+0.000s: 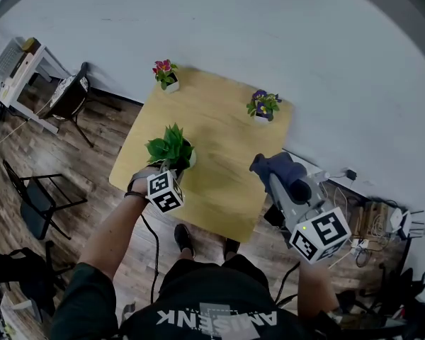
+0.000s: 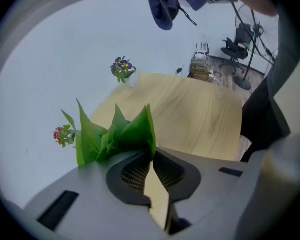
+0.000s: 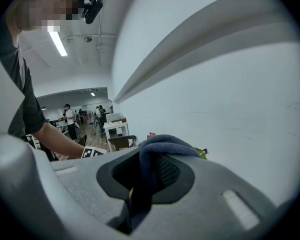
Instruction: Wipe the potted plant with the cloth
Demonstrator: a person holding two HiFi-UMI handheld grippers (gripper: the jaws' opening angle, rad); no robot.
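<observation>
Your left gripper (image 2: pixel 151 159) pinches a leaf (image 2: pixel 139 131), steadying the potted plant (image 1: pixel 171 146) I'd guess. Your right gripper (image 3: pixel 145 169) clamps the cloth (image 3: pixel 165 143), ready to wipe.

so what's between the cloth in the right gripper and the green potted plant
Only bare wooden table. The head view shows nothing standing on the stretch from the green potted plant to the dark blue cloth.

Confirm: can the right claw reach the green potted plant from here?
Likely yes. The right claw grips the cloth above the table; only bare tabletop lies between it and the green potted plant. The left claw seems to pinch a leaf from the near side, leaving the right side open.
</observation>
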